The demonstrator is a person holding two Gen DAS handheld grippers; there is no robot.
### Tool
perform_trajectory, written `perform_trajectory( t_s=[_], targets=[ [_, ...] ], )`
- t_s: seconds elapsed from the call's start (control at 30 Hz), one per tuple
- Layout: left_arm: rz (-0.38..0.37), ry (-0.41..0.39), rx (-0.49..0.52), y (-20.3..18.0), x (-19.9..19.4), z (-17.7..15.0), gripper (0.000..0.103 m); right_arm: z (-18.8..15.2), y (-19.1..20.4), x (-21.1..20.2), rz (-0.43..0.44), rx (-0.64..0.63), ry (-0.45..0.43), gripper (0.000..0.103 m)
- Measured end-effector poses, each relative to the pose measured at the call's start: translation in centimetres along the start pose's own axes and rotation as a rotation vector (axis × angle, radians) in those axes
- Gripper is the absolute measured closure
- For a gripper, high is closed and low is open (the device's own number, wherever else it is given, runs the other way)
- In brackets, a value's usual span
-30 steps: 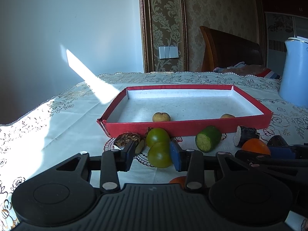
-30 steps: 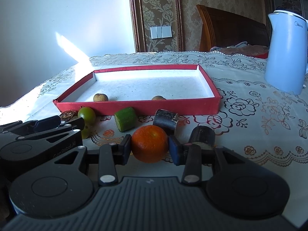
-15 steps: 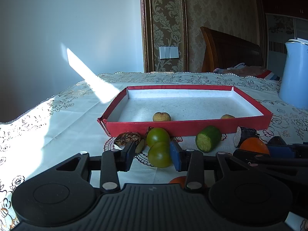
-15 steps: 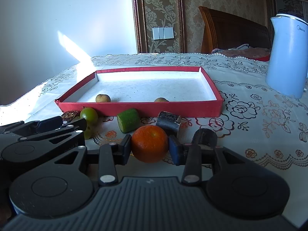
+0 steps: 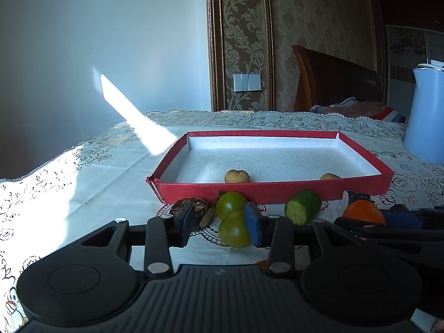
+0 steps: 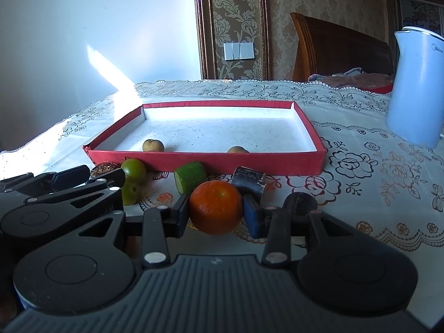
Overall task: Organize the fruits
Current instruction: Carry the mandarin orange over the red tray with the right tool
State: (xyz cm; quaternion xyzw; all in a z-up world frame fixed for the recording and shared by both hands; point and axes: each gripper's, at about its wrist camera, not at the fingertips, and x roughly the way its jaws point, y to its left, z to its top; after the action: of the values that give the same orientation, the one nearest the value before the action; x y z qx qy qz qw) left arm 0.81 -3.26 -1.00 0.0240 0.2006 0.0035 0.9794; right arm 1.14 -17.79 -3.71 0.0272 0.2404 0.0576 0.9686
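A red tray lies on the tablecloth with two small tan fruits inside. In front of it lie two green fruits, a cut green piece, a dark cut piece and a brown husk. My right gripper is shut on an orange and holds it off the cloth. My left gripper is open around the nearer green fruit, which touches the blue right pad.
A pale blue kettle stands at the right on the table. A dark round piece lies just right of my right gripper. A wooden headboard is behind the table. The left gripper shows in the right wrist view.
My right gripper has lifted the orange slightly and both views have risen a little. The left gripper's jaws stay open around the green fruit.
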Motion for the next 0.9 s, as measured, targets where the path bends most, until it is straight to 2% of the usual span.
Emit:
perform_trajectory(
  t_s=[0.5,0.7,0.9],
  targets=[
    [0.018,-0.056,-0.002,0.2,0.7,4.7,0.064,4.0,-0.7,-0.3,-0.002,-0.019,-0.081,0.064],
    [0.019,-0.035,-0.009,-0.3,2.7,6.1,0.064,6.4,-1.3,1.3,-0.002,-0.025,-0.099,0.064],
    [0.014,-0.008,-0.019,-0.7,5.1,7.8,0.064,7.5,-1.9,4.1,-0.002,-0.025,-0.073,0.064]
  ],
)
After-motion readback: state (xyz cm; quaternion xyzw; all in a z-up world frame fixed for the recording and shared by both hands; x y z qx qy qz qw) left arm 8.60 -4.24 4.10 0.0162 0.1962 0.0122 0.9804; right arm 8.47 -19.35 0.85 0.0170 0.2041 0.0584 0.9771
